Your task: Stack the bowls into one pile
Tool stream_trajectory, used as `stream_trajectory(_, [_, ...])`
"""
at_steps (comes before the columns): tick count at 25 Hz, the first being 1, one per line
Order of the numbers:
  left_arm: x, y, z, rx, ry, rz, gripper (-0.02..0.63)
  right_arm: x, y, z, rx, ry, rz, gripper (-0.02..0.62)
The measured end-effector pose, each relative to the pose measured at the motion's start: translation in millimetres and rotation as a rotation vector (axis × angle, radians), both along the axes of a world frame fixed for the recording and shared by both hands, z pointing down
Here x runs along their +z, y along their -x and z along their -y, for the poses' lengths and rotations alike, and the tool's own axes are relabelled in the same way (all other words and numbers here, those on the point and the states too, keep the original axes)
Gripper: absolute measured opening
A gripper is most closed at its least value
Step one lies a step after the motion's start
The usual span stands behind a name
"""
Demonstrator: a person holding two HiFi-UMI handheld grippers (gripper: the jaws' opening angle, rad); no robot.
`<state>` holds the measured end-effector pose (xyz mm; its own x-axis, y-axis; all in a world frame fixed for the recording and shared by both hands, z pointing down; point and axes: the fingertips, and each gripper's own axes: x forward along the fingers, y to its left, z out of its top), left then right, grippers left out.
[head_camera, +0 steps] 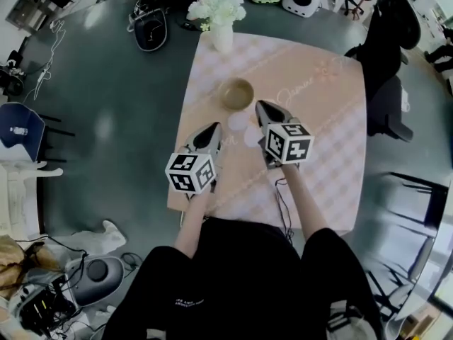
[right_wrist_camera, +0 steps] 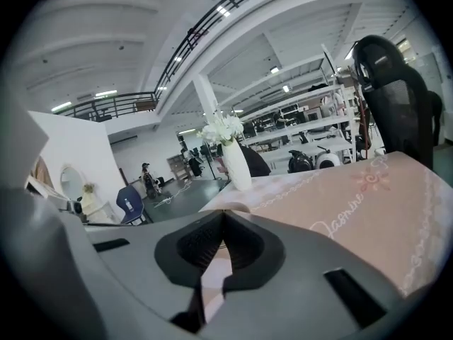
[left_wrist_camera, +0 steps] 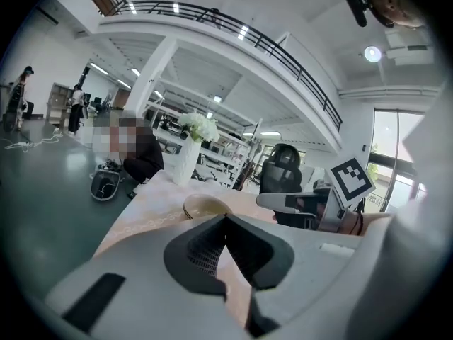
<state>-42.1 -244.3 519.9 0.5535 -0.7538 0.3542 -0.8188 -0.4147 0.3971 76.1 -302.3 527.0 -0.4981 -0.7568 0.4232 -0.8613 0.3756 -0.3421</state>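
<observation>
Head view: I'm over a table w/ a pink checked cloth [head_camera: 318, 105], dark floor all round.

Bowl [head_camera: 236, 94]: tan, upright, on the cloth toward the far half of the table, approx 12 o'clock from my lap. Reads as one round shape from above. Left gripper view shows it side-on w/ a banded rim, but I can't tell whether it's one bowl or several nested. No other bowl clearly seen on the cloth.

L gripper [left_wrist_camera: 226, 218]: jaws shut, tips meet, nothing between the pads. In head view it sits at 7 o'clock from the bowl, apart from it and pointing toward it, marker cube nearest me.

R gripper [right_wrist_camera: 223, 213]: jaws shut too, tips together, nothing pinched. Head view puts its tip at 4 o'clock from the bowl, near but not touching. Its cube is at 5 o'clock behind the tip. Both grippers are above the cloth and tilted down a bit.

Two pale blurry patches [head_camera: 244, 127] on the cloth between the two gripper tips, at 6 o'clock from the bowl. Can't tell what they are.

Vase w/ white flowers [head_camera: 221, 27]: upright at the far edge of the cloth, 12 o'clock from the bowl, well apart from it.

Off-table: black office chair [head_camera: 386, 41] at 2 o'clock, dark rounded bag or helmet [head_camera: 150, 27] on the floor at 11 o'clock, blue seat [head_camera: 21, 129] at 9 o'clock. "Jasmine" script is printed on the cloth to the R.
</observation>
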Motion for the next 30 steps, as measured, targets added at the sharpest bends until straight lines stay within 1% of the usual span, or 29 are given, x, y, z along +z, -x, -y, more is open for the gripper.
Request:
stream_trajectory(4, [-19, -1, -12, 0.014, -0.055, 0.005, -0.003, -27, -6, -24, -0.016, -0.068, 0.056, -0.006])
stream_trajectory(9, [-39, -31, -43, 0.023, -0.144, 0.006, -0.003, -52, -43, -70, -0.021, -0.164, 0.111, -0.006])
stream_trajectory(11, [-55, -24, -40, 0.023, -0.177, 0.001, -0.003, -69, -42, -71, -0.020, -0.199, 0.128, -0.006])
stream_trajectory(15, [-88, 3, -36, 0.018, -0.229, -0.015, -0.003, -107, -32, -74, -0.006, -0.267, 0.151, -0.006])
stream_trajectory(19, [-109, 7, -46, 0.007, -0.273, -0.025, -0.003, -132, -43, -88, 0.011, -0.346, 0.160, -0.006])
stream_trajectory(23, [-150, 16, -53, 0.008, -0.324, -0.021, -0.003, -171, -45, -98, 0.035, -0.395, 0.147, -0.006])
stream_trajectory(27, [-154, 10, -72, -0.001, -0.380, -0.023, -0.003, -170, -61, -118, 0.047, -0.433, 0.153, -0.006])
stream_trajectory(30, [-157, 9, -79, -0.011, -0.404, -0.018, -0.003, -172, -75, -128, 0.080, -0.453, 0.148, -0.006])
